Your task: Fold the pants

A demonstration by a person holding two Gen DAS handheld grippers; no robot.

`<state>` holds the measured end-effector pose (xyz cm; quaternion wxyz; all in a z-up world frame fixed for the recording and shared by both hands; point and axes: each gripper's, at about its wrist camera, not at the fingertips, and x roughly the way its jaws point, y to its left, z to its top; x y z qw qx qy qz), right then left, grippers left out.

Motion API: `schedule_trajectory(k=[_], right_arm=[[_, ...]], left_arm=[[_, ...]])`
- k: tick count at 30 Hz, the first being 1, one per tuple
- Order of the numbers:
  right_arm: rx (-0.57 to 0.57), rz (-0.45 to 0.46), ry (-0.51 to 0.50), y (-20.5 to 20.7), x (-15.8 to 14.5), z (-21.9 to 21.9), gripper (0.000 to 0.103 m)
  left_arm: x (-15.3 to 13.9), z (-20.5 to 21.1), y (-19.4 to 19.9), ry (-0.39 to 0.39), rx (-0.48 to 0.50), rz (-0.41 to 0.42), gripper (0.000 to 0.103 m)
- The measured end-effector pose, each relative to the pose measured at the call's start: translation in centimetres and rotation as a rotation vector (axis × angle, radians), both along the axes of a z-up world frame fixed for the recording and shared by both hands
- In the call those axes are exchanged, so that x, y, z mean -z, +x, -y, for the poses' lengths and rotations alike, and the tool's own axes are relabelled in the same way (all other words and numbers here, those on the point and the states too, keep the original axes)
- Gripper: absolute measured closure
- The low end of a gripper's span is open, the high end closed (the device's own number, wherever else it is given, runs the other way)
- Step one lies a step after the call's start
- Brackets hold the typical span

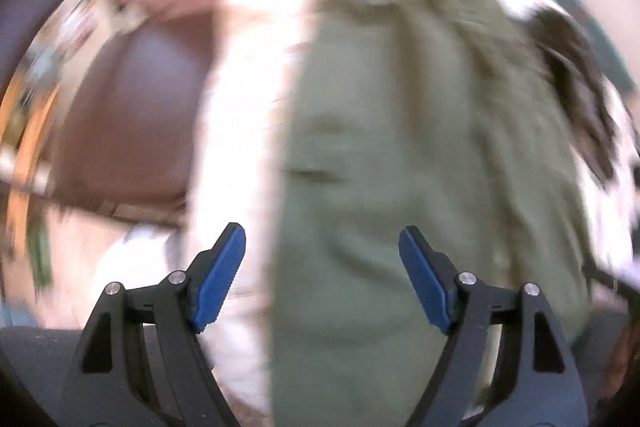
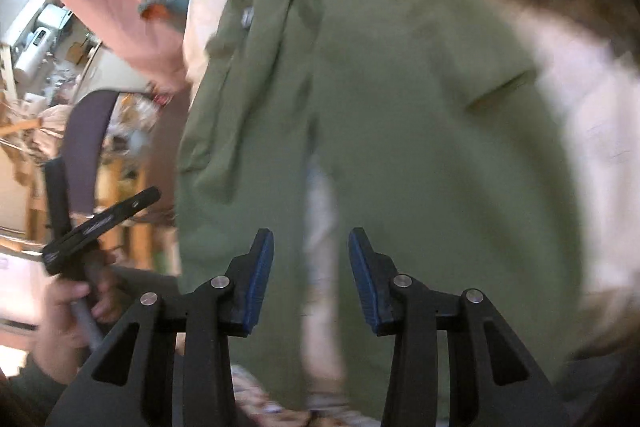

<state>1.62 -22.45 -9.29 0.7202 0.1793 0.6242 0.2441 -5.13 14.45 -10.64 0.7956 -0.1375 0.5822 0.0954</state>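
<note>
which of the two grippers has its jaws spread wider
The left gripper, over the olive green pants: its blue-padded jaws stand far apart, while the right gripper shows a narrower gap. Neither grips cloth.

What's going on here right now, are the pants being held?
No. A person holds a gripper in each hand above green pants spread on a white cover. The left gripper is open wide and the right gripper is partly open; nothing sits between the fingers of either. In the right view the two legs lie side by side with a gap between them. Both views are blurred, so finer detail is unclear.
</note>
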Motion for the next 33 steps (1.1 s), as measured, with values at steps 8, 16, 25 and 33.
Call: schedule_trajectory(k=[8,16,25,33], right_arm=[[-0.025,-0.068,-0.033,1.9,8.1,-6.9,0.103],[0.038,-0.013,-0.141,-0.8,5.4,-3.4,0.103],[0.012,-0.101,-0.032,-1.5,6.0,-2.5,0.054],[-0.057,-0.167,-0.018,-4.7,7.6,-2.9,0.054]], left_arm=[[7.7,-1.1,0.8,-0.184,-0.018,-0.11,0.1],[6.1,-0.9,0.1,-0.07,0.026,-0.072,0.103],[5.4,0.0,-1.5,-0.181,0.005,-0.094,0.032],[7.5,5.7,-2.8,-0.156,0.196,-0.206,0.061]])
